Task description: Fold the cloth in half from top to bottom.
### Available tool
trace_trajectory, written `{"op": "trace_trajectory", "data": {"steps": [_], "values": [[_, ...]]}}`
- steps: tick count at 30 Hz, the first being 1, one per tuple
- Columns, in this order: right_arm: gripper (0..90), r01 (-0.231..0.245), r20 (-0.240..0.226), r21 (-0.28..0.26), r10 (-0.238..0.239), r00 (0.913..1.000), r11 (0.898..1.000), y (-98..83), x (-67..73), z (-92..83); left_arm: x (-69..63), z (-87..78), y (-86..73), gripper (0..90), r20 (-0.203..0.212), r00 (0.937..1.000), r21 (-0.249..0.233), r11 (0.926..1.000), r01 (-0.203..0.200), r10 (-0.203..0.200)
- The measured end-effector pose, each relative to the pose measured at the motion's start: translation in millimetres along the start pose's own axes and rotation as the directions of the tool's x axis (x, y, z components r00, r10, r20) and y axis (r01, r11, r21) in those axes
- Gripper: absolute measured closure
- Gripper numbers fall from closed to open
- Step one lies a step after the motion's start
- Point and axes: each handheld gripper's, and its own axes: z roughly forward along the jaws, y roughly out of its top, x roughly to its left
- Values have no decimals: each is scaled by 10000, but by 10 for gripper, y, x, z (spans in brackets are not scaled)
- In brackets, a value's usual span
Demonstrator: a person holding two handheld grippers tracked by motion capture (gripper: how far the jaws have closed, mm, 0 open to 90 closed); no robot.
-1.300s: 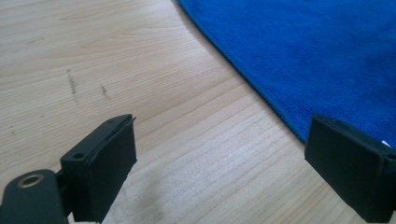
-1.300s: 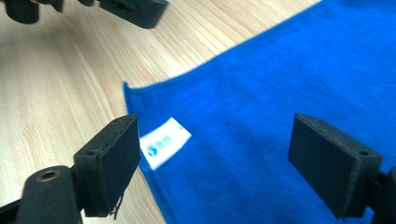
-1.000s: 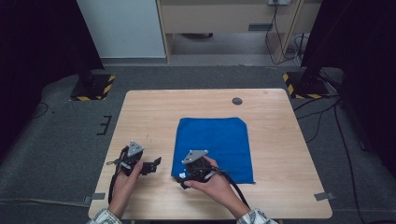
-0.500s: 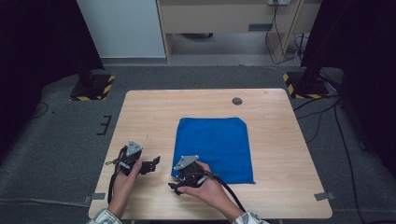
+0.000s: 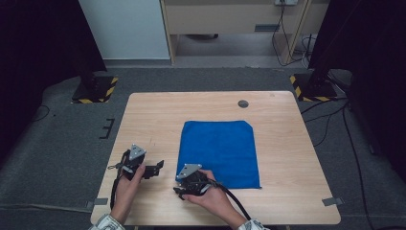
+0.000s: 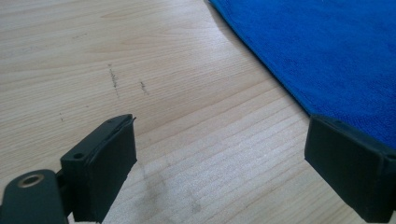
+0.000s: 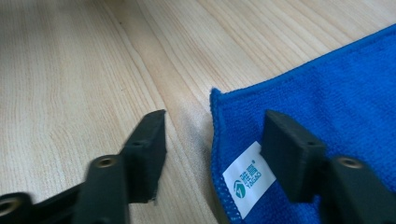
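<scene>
A blue cloth [image 5: 220, 151] lies flat in the middle of the wooden table [image 5: 143, 120]. My right gripper [image 5: 183, 190] is low at the cloth's near left corner. In the right gripper view that corner [image 7: 336, 93], with its white label [image 7: 247, 179], lies between the jaws of the right gripper [image 7: 215, 123]; one jaw is over bare wood, the other over the cloth. The jaws have just been closing, and the pads do not press on the cloth. My left gripper [image 5: 155, 167] is held still left of the cloth, open and with nothing in it [image 6: 222, 128], with the cloth's edge [image 6: 336, 51] beside its right jaw.
A small round dark hole [image 5: 243, 103] sits in the table near its far edge. Black stands with yellow-and-black striped bases [image 5: 95, 88] [image 5: 311, 88] flank the table on the floor. Cables run along the floor at the right.
The right gripper has moved left and down, from over the cloth's near part to its near left corner, and its jaws stand closer together. The left gripper has kept still.
</scene>
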Motion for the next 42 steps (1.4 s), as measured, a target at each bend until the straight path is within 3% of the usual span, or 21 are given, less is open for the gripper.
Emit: {"op": "trace_trajectory", "data": {"steps": [6, 11, 14, 17, 21, 24, 26, 29, 37, 38, 41, 42], "values": [[516, -26, 248, -237, 32, 9997, 9997, 22, -6, 18, 1, 6, 4, 83, -14, 10000, 74, 10000, -25, 25], [790, -38, 211, -438, 47, 9998, 9990, 24, 1, 20, -6, 11, 44, 88, -26, 9999, 124, 9998, -146, 146], [876, -128, 52, -648, 132, 9999, 9978, 34, 15, -11, -9, 20, 119, 88, 67, 9998, 55, 9998, -204, 204], [883, -102, -32, -655, 100, 9999, 9978, 42, 50, -25, 0, 70, 259, 88, 182, 9986, -30, 9988, -492, 492], [884, -92, -230, -625, 78, 9997, 9980, 46, 121, -32, 34, 184, 459, 101, 396, 9976, -328, 9979, -552, 565], [884, -56, -374, -637, 32, 9993, 9980, 54, 180, -18, 85, 346, 631, 126, 290, 9961, -211, 9963, -833, 838], [884, -70, -428, -630, 43, 9991, 9980, 55, 218, -2, 123, 461, 727, 155, 334, 9961, -112, 9966, -816, 819], [883, -134, -479, -622, 104, 9988, 9980, 56, 247, 17, 161, 647, 848, 217, 547, 9926, 156, 9938, -1098, 1088], [882, -341, -430, -686, 312, 9986, 9971, 24, 261, 33, 138, 1161, 1041, 326, 839, 9885, 475, 9904, -1301, 1258], [881, -378, -415, -727, 348, 9985, 9966, 16, 257, 31, 136, 1206, 1036, 347, 724, 9894, 269, 9914, -1280, 1258], [880, -493, -428, -771, 461, 9980, 9958, 2, 249, 16, 144, 1339, 1059, 370, 355, 9878, 738, 9853, -1541, 1518], [880, -482, -444, -777, 449, 9980, 9958, -1, 243, 14, 154, 1367, 1066, 374, 428, 9889, 754, 9865, -1451, 1422]]}}
